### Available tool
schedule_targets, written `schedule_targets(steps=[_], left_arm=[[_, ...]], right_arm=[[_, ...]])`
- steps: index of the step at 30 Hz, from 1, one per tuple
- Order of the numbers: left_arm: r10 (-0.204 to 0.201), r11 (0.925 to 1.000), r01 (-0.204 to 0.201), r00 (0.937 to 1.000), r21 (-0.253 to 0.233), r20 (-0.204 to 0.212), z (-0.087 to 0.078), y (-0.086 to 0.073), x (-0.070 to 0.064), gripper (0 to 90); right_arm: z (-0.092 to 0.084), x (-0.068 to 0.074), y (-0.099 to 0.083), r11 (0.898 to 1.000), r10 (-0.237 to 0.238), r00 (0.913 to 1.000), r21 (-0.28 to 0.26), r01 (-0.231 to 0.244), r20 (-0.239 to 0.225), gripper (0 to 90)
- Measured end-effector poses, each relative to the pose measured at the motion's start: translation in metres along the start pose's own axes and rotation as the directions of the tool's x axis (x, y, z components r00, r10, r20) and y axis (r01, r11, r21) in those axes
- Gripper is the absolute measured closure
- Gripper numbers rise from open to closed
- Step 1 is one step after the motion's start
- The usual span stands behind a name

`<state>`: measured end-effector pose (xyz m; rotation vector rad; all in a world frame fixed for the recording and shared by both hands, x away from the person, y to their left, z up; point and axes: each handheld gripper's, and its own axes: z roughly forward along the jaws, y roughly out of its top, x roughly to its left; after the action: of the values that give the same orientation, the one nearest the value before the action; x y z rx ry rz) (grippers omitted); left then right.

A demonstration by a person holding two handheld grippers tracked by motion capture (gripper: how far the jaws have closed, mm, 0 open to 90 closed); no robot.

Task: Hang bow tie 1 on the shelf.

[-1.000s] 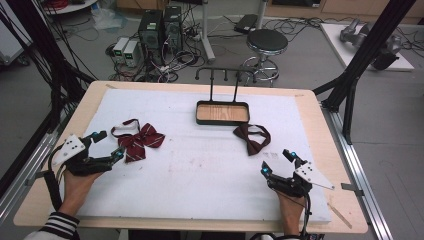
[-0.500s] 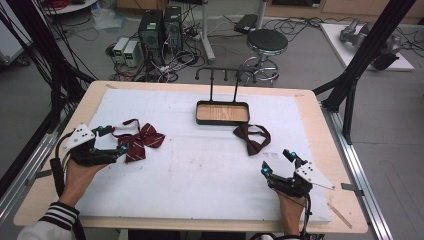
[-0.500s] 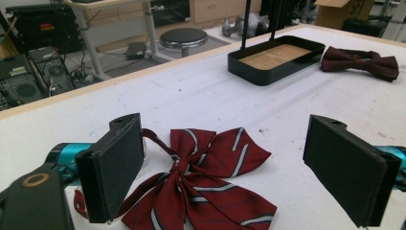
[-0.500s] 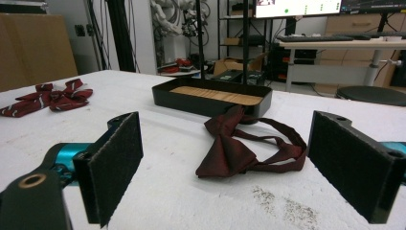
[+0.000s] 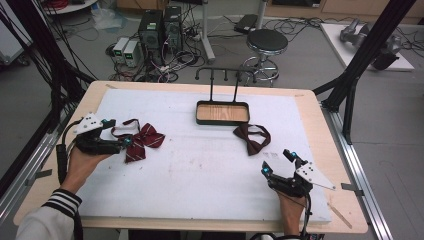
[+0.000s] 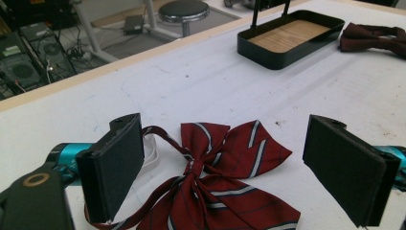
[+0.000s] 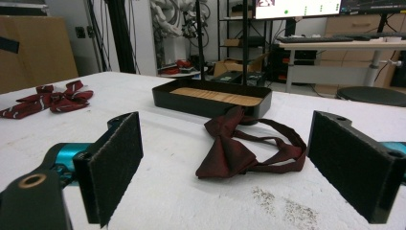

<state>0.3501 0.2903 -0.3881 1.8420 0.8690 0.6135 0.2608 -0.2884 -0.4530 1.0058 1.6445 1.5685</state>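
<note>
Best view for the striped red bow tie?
Left gripper view: the striped red bow tie lies close up between the open left gripper jaws, stripes clear. High view shows it small; right gripper view, far off at left.

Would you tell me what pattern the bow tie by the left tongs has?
Dark red bow tie with pale diagonal stripes, clearest in the left gripper view.

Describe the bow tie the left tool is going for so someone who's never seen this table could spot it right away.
On the white table top, look left of the black tray with the wooden floor. The striped bow tie lies there, in front of the open left tool. It is red with pale stripes, while the other bow tie is plain dark maroon.
</note>
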Motion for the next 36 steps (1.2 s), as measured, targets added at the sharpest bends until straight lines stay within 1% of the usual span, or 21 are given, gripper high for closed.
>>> schedule_targets(steps=[1,2,4,6,9,10,11,14,15,17,20,21,23,24,26,28,30,32,35,36], left_arm=[[-0.001,0.9995,0.001,1.0,0.032,0.002,0.004,0.002,0.002,14.4],[-0.001,0.9995,0.001,1.0,0.032,0.002,0.004,0.002,0.002,14.4],[0.002,0.9978,-0.002,1.0,0.066,-0.003,0.009,0.006,0.005,14.4],[0.003,0.9973,-0.002,1.0,0.073,-0.005,0.01,0.007,0.005,14.5],[0.011,0.9935,-0.011,0.9999,0.114,0.001,0.015,0.01,0.009,15.0],[0.018,0.9898,-0.018,0.9998,0.142,0.003,0.019,0.012,0.011,15.1],[0.018,0.9898,-0.018,0.9998,0.142,0.003,0.019,0.012,0.011,15.1],[0.018,0.9862,-0.017,0.9998,0.165,-0.006,0.024,0.015,0.013,15.0],[0.023,0.9842,-0.021,0.9997,0.176,-0.007,0.025,0.016,0.013,14.9],[0.019,0.9811,-0.017,0.9998,0.193,-0.007,0.028,0.016,0.014,14.9],[0.025,0.9737,-0.023,0.9997,0.227,-0.004,0.035,0.018,0.018,15.0],[0.025,0.9737,-0.023,0.9997,0.227,-0.004,0.035,0.018,0.018,15.0],[0.019,0.9701,-0.02,0.9998,0.242,0.004,0.038,0.019,0.02,15.1],[0.019,0.9666,-0.02,0.9998,0.255,0.007,0.039,0.02,0.02,15.1],[0.02,0.9638,-0.021,0.9998,0.266,0.007,0.041,0.021,0.022,15.1],[0.011,0.9603,-0.015,0.9998,0.279,0.016,0.043,0.022,0.023,15.1],[0.009,0.9544,-0.016,0.9997,0.298,0.022,0.045,0.022,0.024,15.3],[-0.002,0.949,-0.009,0.9993,0.315,0.037,0.048,0.023,0.026,15.5],[-0.005,0.9374,-0.016,0.9983,0.348,0.058,0.053,0.025,0.027,16.4],[-0.008,0.9319,-0.017,0.9977,0.362,0.068,0.055,0.025,0.027,16.5]], right_arm=[[0.0,0.0,0.0,1.0,-0.004,1.0,0.001,0.004,0.001,11.2],[0.0,0.0,0.0,1.0,-0.001,1.0,0.0,0.001,0.0,11.2],[0.0,0.0,0.0,1.0,0.003,1.0,0.0,-0.003,0.0,11.2],[0.0,-0.001,0.0,1.0,-0.003,1.0,-0.002,0.003,0.001,11.3],[0.0,0.0,0.0,1.0,0.005,1.0,0.001,-0.005,-0.001,11.2],[0.0,-0.001,0.0,1.0,0.004,1.0,-0.001,-0.004,0.0,11.2],[0.0,-0.001,0.0,1.0,0.004,1.0,-0.001,-0.004,0.0,11.2],[0.0,-0.001,0.0,1.0,0.005,1.0,-0.001,-0.005,0.001,11.3],[0.0,0.0,0.0,1.0,0.004,1.0,0.0,-0.004,0.002,11.3],[0.0,-0.001,0.0,1.0,-0.002,1.0,-0.002,0.002,0.003,11.2],[0.0,0.0,0.0,1.0,0.003,1.0,0.0,-0.003,0.004,11.2],[0.0,0.0,0.0,1.0,-0.001,1.0,-0.002,0.001,0.003,11.2],[0.0,0.0,0.0,1.0,0.002,1.0,-0.001,-0.002,0.004,11.2],[0.0,0.0,0.0,1.0,0.004,1.0,-0.001,-0.004,0.004,11.3],[0.0,-0.001,0.0,1.0,0.005,1.0,-0.002,-0.005,0.003,11.2],[0.0,-0.001,0.0,1.0,0.007,1.0,-0.002,-0.007,0.001,11.2],[-0.001,-0.001,0.0,1.0,0.006,1.0,-0.001,-0.006,0.003,11.2],[-0.001,0.0,0.0,1.0,0.007,1.0,-0.001,-0.007,0.003,11.2],[-0.001,0.0,0.0,1.0,0.008,1.0,-0.002,-0.008,0.003,11.2],[-0.001,0.0,0.0,1.0,0.008,1.0,-0.002,-0.008,0.004,11.2]])
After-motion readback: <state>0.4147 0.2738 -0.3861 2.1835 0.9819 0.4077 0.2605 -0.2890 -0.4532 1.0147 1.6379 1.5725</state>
